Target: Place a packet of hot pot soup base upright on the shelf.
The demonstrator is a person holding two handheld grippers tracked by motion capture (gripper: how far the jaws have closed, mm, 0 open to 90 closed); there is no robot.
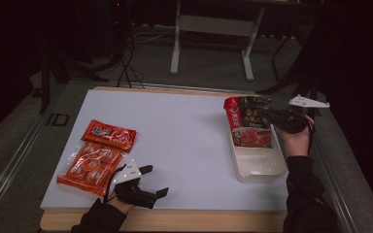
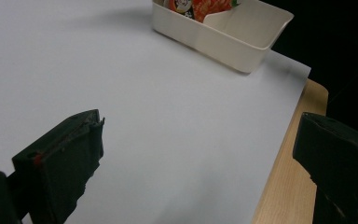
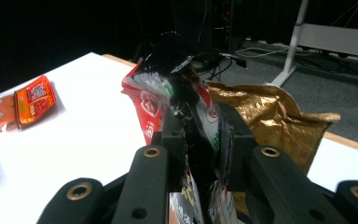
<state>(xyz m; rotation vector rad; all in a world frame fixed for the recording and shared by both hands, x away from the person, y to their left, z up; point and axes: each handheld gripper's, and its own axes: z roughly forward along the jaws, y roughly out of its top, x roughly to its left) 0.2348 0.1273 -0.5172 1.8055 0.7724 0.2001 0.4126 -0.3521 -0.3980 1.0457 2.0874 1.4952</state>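
Pinching the seasoning packet (image 3: 186,109) (over tray (image 1: 257,167)): right gripper (image 3: 198,135).

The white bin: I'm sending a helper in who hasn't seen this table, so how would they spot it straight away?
Start at the white sheet covering the table and go to its right edge, near the right gripper. The white bin sits there, an open, plain rectangular tub. A red packet held by that gripper dips into its far end, while the other red packets lie flat at the left.

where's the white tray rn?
In the high view the white tray sits at the table's right side, near the front edge, under the red packet that the right gripper has clamped.
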